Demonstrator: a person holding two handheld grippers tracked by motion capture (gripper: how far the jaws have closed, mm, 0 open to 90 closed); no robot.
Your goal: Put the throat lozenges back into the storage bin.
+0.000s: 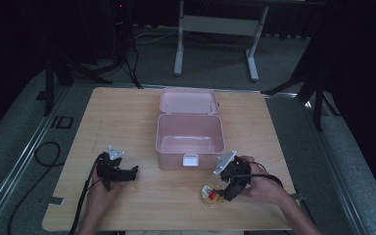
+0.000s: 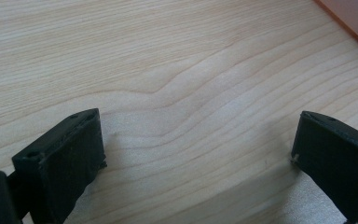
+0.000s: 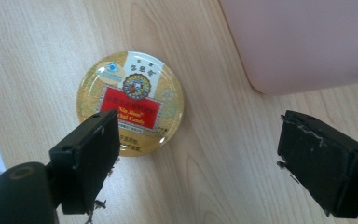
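Pink plastic is forming the open box (image 1: 190, 139) at the middle of the wooden table (image 1: 127, 117), its lid (image 1: 188, 101) being leaned back behind it. A round candy tin (image 3: 130, 102) with a gold and red label is lying flat just in front of the box's right corner. The right gripper (image 3: 198, 163) is being held spread wide above it, one jaw overlapping the tin's edge. The left gripper (image 2: 198, 154) is being held spread over bare wood, well apart from the tin.

The open box (image 1: 190, 139) is pale pink with a white latch (image 1: 190, 159). The round tin (image 3: 130, 102) is gold with a red label band and white top panel. The counter (image 1: 127, 117) is light wood grain.
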